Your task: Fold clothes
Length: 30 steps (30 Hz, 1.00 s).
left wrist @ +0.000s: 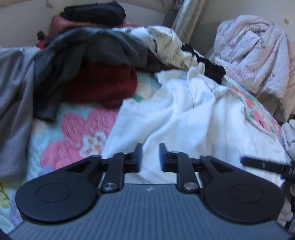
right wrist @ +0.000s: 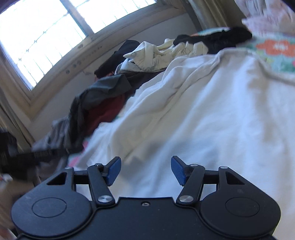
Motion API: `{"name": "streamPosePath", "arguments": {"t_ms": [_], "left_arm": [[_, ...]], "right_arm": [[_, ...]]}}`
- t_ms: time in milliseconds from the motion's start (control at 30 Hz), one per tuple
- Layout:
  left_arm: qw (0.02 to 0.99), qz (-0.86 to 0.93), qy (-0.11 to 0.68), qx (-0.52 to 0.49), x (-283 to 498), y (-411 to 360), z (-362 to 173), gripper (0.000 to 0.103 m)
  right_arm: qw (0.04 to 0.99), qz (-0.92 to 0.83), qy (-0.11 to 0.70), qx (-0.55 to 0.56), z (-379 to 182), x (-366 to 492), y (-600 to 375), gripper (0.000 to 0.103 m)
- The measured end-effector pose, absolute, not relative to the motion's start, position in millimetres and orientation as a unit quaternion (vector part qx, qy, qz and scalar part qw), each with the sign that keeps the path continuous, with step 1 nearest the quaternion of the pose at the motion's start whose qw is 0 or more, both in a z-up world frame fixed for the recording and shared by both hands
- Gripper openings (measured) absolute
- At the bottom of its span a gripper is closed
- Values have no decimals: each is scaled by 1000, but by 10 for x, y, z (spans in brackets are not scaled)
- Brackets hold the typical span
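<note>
**Both claws spread and empty over the white garment on the floral quilt**

White garment (left wrist: 193, 118): soft knit-looking cotton, rumpled, long shallow folds, spread wide over the floral quilt (left wrist: 77, 133). It is the landmark here. Quilt is stitched, puffy, pale blue with big pink petals, showing left of the white garment and again past its far right edge.

Left of the white garment: dark red garment (left wrist: 103, 85), fuzzy, bunched in a rounded lump, touching or nearly touching the white edge. Draped over the red one is a dark grey garment (left wrist: 103, 46), smooth, limp. Further left a light grey cloth (left wrist: 12, 103), fine ribbed weave, hanging in a broad sheet. Behind the white garment: crumpled cream cloth (left wrist: 171, 46), shiny creases, and a small black piece (left wrist: 212, 68) against it. Right of it, up against the wall: pink-white printed bedding (left wrist: 252, 53), wadded into a tall heap. Far back, a black folded stack (left wrist: 95, 12).

Left gripper (left wrist: 150, 157): angled down over the near edge of the white garment, blue pads apart by a narrow gap, nothing pinched. View is motion-blurred.

Right gripper (right wrist: 145, 169): low over the same white garment, rolled so the scene tilts, blue ribbed pads spread wide, nothing between them. Window (right wrist: 46, 33) sits beyond the pile. Contact with the cloth cannot be told for either claw.
</note>
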<state>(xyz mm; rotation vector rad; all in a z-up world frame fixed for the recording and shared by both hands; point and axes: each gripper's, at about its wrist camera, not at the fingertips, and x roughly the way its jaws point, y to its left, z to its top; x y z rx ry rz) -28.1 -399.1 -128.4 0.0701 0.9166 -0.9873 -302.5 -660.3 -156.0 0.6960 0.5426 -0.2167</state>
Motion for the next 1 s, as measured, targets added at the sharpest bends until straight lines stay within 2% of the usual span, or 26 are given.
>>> {"name": "streamPosePath", "arguments": {"t_ms": [33,67,133,200,333,433,500,533,600,633,667,700,733,833,933,1000], "left_arm": [[775,-461,431,36,-285,-4011,-1314,38],[774,-462,431,38,-287,-4022,-1335,41],[789,-452,412,49,-294,-4033,-1357,46],[816,-434,376,71,-306,-4047,-1361,48],[788,-475,386,69,-273,-4074,-1384,48],[776,-494,383,79,-304,-4115,-1405,48],[770,-496,389,99,-305,-4180,-1470,49],[765,-496,397,105,-290,-4214,-1519,56],[758,-494,414,101,-254,-4250,-1601,61],[756,-493,420,96,-240,-4255,-1617,59],[752,-497,423,89,-234,-4244,-1597,58],[747,-502,427,82,-230,-4230,-1568,33],[741,-511,430,71,-227,-4208,-1521,3],[746,-522,412,39,-336,-4068,-1222,2],[745,-537,394,50,-509,-4023,-1056,2],[747,-536,386,73,-605,-4028,-1015,2]], "right_arm": [[898,-94,256,345,-1575,-2976,-6595,56],[897,-83,255,350,-1591,-2912,-6572,38],[894,-69,270,352,-1634,-2758,-6501,10],[892,-59,281,349,-1672,-2640,-6403,10],[883,-25,287,371,-1761,-2492,-6202,14],[880,-48,305,361,-1850,-2429,-6066,42],[875,-57,305,372,-1933,-2401,-6028,43],[872,-56,299,385,-1978,-2391,-6026,43],[870,-53,288,397,-2043,-2369,-6036,41],[870,-54,283,401,-2054,-2365,-6043,30],[870,-55,278,404,-2065,-2362,-6051,5],[871,-54,269,407,-2051,-2387,-6065,6],[875,-51,255,409,-2001,-2444,-6071,6],[885,-43,215,412,-1707,-2686,-6056,6],[899,-27,179,400,-1385,-2941,-5987,6],[897,-42,200,392,-1375,-2998,-5917,6]]}}
